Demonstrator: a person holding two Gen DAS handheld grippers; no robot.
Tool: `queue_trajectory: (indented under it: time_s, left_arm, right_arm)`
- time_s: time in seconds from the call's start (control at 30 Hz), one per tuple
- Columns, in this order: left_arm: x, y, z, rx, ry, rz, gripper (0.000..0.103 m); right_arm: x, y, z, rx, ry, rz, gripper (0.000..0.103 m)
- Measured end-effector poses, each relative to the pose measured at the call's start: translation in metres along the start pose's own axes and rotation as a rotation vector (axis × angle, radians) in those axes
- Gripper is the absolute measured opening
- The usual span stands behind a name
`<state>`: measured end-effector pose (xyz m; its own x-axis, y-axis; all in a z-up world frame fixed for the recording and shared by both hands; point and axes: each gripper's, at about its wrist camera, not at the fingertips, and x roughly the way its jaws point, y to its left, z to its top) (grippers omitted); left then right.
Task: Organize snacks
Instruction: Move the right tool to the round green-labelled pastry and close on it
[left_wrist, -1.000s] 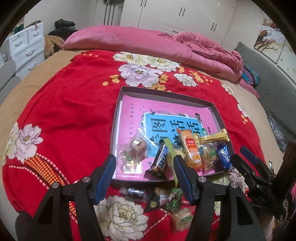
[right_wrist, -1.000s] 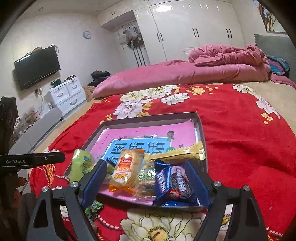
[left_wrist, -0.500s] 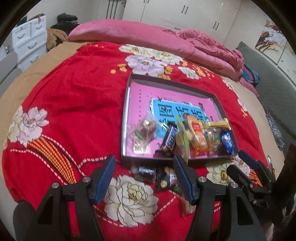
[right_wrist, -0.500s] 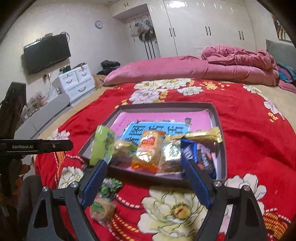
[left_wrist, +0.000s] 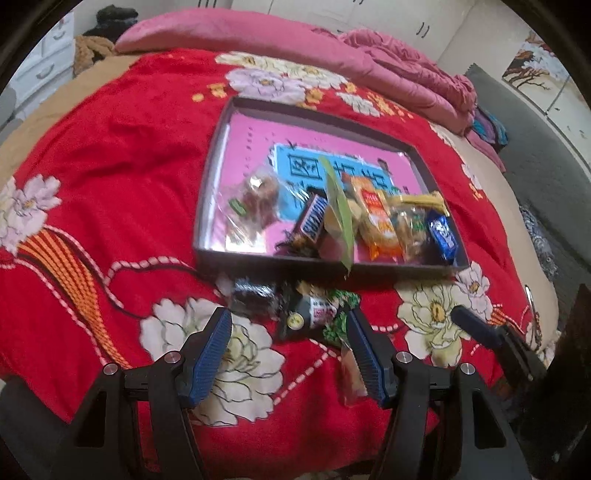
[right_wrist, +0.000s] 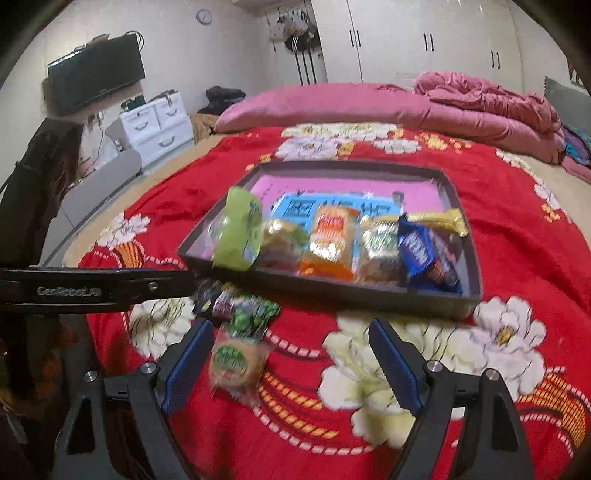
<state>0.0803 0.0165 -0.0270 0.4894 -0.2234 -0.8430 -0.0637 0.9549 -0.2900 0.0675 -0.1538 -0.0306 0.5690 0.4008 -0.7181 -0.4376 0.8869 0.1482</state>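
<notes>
A dark shallow box (left_wrist: 255, 254) (right_wrist: 476, 258) with a pink and blue lining lies on the red flowered bedspread. Along its near side lie several snacks: a Snickers bar (left_wrist: 312, 221), a green packet (right_wrist: 238, 234), an orange packet (right_wrist: 328, 242) and a blue Oreo pack (right_wrist: 424, 254). Loose snacks lie in front of the box: dark wrappers (left_wrist: 255, 295), a green packet (right_wrist: 251, 317) and a round wrapped cookie (right_wrist: 234, 360). My left gripper (left_wrist: 290, 354) is open and empty, just short of the loose snacks. My right gripper (right_wrist: 291, 363) is open and empty, the cookie by its left finger.
A pink pillow and rumpled pink quilt (right_wrist: 480, 103) lie at the bed's far end. White drawers (right_wrist: 155, 125) and a wall TV (right_wrist: 96, 74) stand left. The left gripper's arm (right_wrist: 92, 290) crosses the right wrist view. The right gripper's fingers (left_wrist: 491, 336) show in the left wrist view.
Both grippers have pulled back from the box toward the bed's near edge. The loose snacks in front of the box have come into view. Both stayed open.
</notes>
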Motion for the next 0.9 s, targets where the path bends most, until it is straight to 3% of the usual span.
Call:
queue_trajectory:
  time_s: [0.57,0.73,0.8,0.9]
  left_arm:
    - [0.021,0.001,-0.007,-0.047,0.061,-0.068,0.066]
    - [0.027,-0.002,-0.006,-0.058,0.075,-0.076,0.066]
    - [0.030,-0.003,-0.006,-0.062,0.080,-0.078,0.066]
    - [0.036,-0.006,-0.007,-0.073,0.093,-0.081,0.066]
  right_arm:
    - [0.040,0.021,-0.015,-0.026,0.105,-0.007,0.085]
    - [0.049,0.027,-0.016,-0.072,0.122,-0.005,0.068]
    - [0.048,0.026,-0.015,-0.082,0.120,0.002,0.052]
    - [0.046,0.021,-0.015,-0.098,0.140,-0.031,0.046]
